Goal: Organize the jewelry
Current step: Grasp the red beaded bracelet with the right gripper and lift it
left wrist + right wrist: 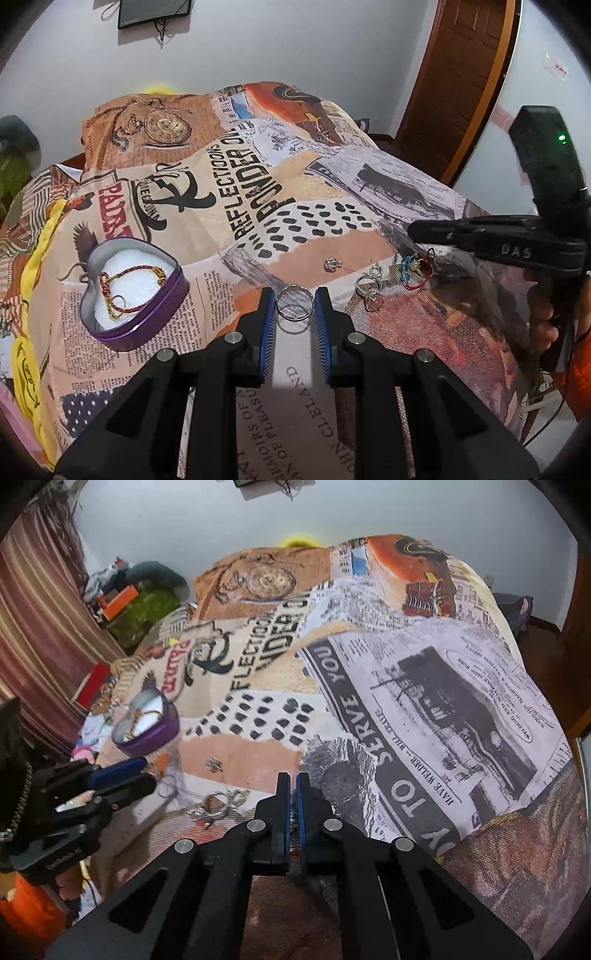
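Left wrist view. The left gripper (295, 304) has a silver ring (295, 303) between its blue pads (267, 328), jaws closed to the ring's width and touching it on both sides – clamped on the band across its diameter. The ring casts a shadow on the printed blanket (236, 206) below, so I judge it lifted clear (not certain). The heart-shaped tin (147, 317), purple-walled, sits toward the blanket's left edge, white padding inside with a red-and-gold braided bracelet (129, 288) lying on it. Loose pieces lie toward the right edge: a small silver charm (331, 264), a cluster of silver rings (369, 291), a red cord piece with blue beads (415, 271). The right gripper (436, 230) reaches in over that cluster.

Handling judgement: the ring is light, rigid, smooth metal – slippery under the pads, prone to flip out if squeezed off-centre. Grip across the band's full diameter seems best. The bracelet is limp and would drape; take it mid-length.

Right wrist view. The right gripper (290, 777) has its fingers nearly together, only a thin slit between the pads; nothing visibly held. The silver rings (218, 805) lie just to its left on the blanket (424, 701), the charm (213, 763) beyond them. The left gripper (147, 771) enters from the left edge; the ring is hard to make out here. The tin (147, 734) sits behind it.
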A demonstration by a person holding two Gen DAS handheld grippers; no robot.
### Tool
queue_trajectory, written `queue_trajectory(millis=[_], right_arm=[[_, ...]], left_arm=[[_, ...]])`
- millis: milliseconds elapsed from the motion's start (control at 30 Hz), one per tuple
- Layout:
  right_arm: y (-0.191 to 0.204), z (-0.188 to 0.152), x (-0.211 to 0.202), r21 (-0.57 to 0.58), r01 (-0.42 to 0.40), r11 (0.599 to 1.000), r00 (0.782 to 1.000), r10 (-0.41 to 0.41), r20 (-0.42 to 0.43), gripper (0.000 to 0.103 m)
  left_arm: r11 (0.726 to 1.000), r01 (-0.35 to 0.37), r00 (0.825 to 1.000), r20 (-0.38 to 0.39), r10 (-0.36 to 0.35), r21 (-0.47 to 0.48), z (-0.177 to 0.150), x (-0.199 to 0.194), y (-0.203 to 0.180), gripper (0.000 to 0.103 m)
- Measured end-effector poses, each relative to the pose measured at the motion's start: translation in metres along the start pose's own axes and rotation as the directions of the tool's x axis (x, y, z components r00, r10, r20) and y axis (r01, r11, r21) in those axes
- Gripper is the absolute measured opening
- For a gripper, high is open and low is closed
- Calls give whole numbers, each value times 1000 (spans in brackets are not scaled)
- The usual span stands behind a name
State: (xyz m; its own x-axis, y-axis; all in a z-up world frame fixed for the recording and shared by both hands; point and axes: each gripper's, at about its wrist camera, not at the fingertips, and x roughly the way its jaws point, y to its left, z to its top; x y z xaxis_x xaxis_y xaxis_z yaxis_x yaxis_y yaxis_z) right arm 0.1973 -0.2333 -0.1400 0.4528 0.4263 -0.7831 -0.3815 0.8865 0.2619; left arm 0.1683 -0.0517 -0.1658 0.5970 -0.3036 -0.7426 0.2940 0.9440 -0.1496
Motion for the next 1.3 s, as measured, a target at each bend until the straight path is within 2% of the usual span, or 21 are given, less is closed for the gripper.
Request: queue_trajectory(millis=[133, 200, 367, 433, 500, 567, 633, 833, 967, 1067, 1133, 1200, 1300], right_arm=[[8, 5, -17, -22, 9, 1000, 999, -8, 44, 2], [13, 7, -23, -51, 44, 998, 997, -41, 67, 2], [20, -3, -19, -93, 101, 990, 994, -96, 58, 4], [23, -10, -10, -122, 129, 984, 992, -128, 12, 9], [24, -16, -4, -142, 149, 979, 988, -152, -9, 29], [24, -20, 0, -144, 155, 977, 988, -157, -3, 33], [24, -21, -1, -144, 148, 978, 989, -149, 3, 33], [33, -23, 0, -146, 60, 987, 998, -61, -1, 33], [37, -29, 14, -157, 61, 986, 996, -70, -48, 33], [37, -30, 17, -164, 82, 983, 995, -90, -44, 31], [39, -30, 19, -179, 93, 979, 994, -102, -43, 27], [39, -30, 24, -190, 96, 977, 993, -108, -54, 16], [41, -30, 27, -209, 114, 971, 991, -126, -47, 8]], left_arm=[[1000, -5, 1000, 20, 5, -3, 3, -9, 1, 21], [1000, -9, 1000, 28, 9, -5, 3, -13, 1, 21], [1000, -14, 999, 33, 14, -7, -1, -21, 0, 21], [1000, -20, 999, 28, 20, 0, -4, -22, -1, 21], [1000, -26, 999, 24, 26, 3, -6, -22, -1, 21], [1000, -28, 999, 19, 28, 2, -9, -20, -1, 21], [1000, -28, 1000, 14, 28, -2, -11, -19, -1, 21], [999, -35, 999, 4, 35, -3, -15, -16, 2, 21], [999, -36, 999, 4, 36, -15, -15, -15, 6, 21], [999, -37, 999, 5, 37, -25, -15, -15, 9, 21], [999, -39, 999, 3, 39, -30, -16, -15, 11, 21], [999, -42, 999, -1, 42, -32, -17, -14, 12, 21], [998, -44, 999, -3, 44, -33, -17, -14, 12, 21]])
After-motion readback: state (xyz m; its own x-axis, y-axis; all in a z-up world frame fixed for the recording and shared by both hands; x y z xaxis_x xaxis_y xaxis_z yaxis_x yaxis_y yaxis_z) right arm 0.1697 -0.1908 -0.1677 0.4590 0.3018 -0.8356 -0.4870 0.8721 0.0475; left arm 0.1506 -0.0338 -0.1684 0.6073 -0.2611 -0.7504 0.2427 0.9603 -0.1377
